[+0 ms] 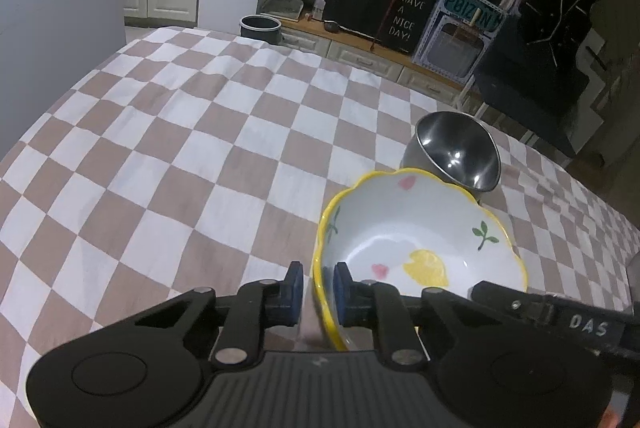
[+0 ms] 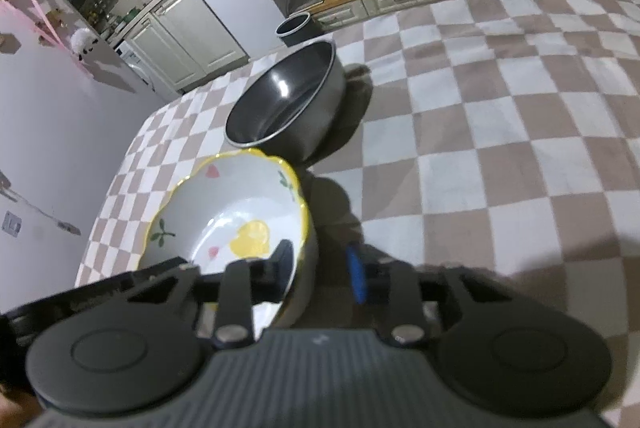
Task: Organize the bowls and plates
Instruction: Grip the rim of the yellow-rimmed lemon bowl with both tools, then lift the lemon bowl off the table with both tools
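both grippers on one bowl rim, steel bowl straight ahead

so here's where i'm at. the flowered bowl (image 1: 420, 240) with the yellow scalloped edge sits on the checkered tablecloth (image 1: 180, 147), toward the cloth's right edge as my left wrist sees it. my left gripper (image 1: 315, 294) straddles its rim on one side: one blue pad outside the wall, one inside, narrowed right down on the wall, so i'd call that clenched on the rim. my right gripper (image 2: 320, 268) straddles the rim on the opposite side, one finger inside the bowl and the blue pad outside, but there's a visible gap between that pad and the wall, so it's not pinching yet.

the bit that matters: the steel bowl (image 1: 456, 155) stands just past the far rim of the flowered one, touching or nearly, i can't tell which. it's directly ahead of both jaws, so neither hand is really nearer. the flowered bowl looks the wider, so nesting probably means steel into flowered, not the other way.
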